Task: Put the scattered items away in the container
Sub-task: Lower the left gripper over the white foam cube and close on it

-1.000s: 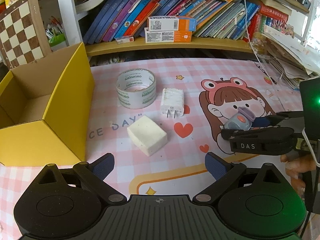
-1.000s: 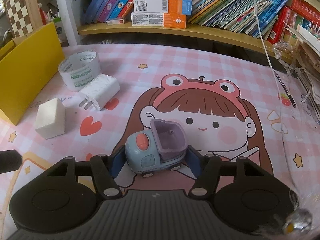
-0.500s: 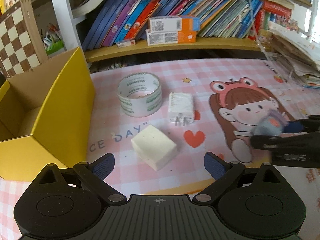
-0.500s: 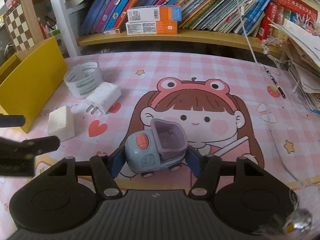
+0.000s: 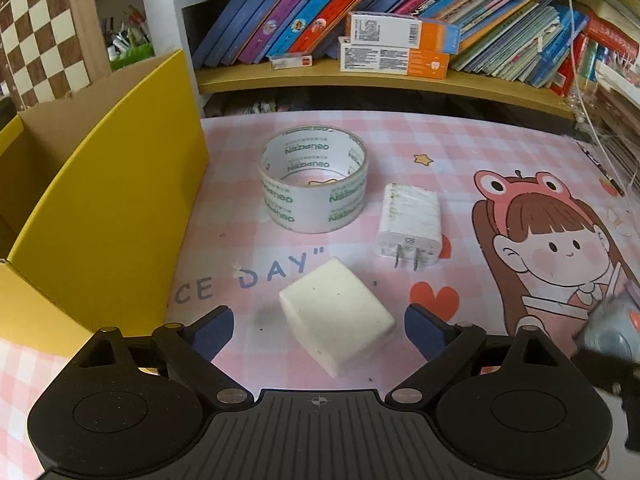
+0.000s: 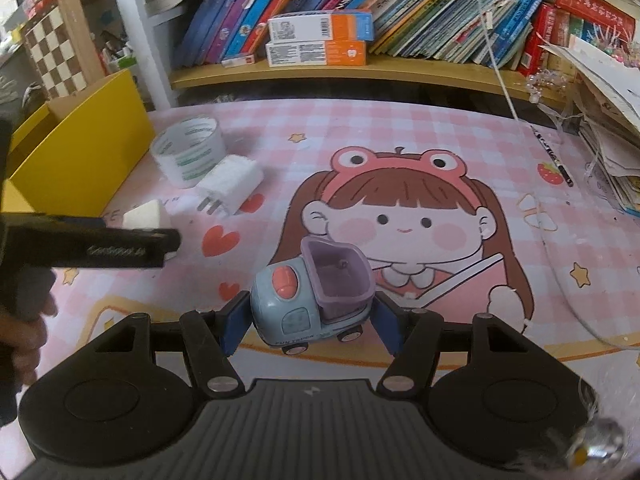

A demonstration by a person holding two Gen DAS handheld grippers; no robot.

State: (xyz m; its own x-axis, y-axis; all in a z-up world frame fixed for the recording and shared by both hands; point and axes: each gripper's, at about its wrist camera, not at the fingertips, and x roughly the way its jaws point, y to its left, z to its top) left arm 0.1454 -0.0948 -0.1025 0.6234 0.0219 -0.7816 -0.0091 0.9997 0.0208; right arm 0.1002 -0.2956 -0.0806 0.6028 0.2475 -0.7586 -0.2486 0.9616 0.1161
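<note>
- Scattered items lie on the pink checked table (image 5: 460, 136), and we read them from the left, where the yellow cardboard box (image 5: 120, 216), our container, stands open-topped with stiff walls.
- Just right of the box lies the tape roll (image 5: 314, 184), flat on its side. We judge it rigid and light, with a slick outer face, so we would pinch across one wall of the ring, not span the whole hoop.
- Nearer to us sits the white foam block (image 5: 338, 316), between the spread fingers of our left gripper (image 5: 318, 326), which touches nothing. We take the block to be very light and soft; a gentle squeeze across its flat faces should do.
- Right of the tape lies the white charger (image 5: 408, 226), prongs toward us. Hard, smooth and somewhat heavier, we guess; we would hold its broad sides and keep off the prongs.
- Farthest right, our right gripper (image 6: 310, 322) pinches the toy truck (image 6: 312, 304) by its flanks, cab at left and purple bed at right, apparently lifted off the table. It looks like hollow, slippery plastic on free wheels, so we keep a steady pinch on the body.
</note>
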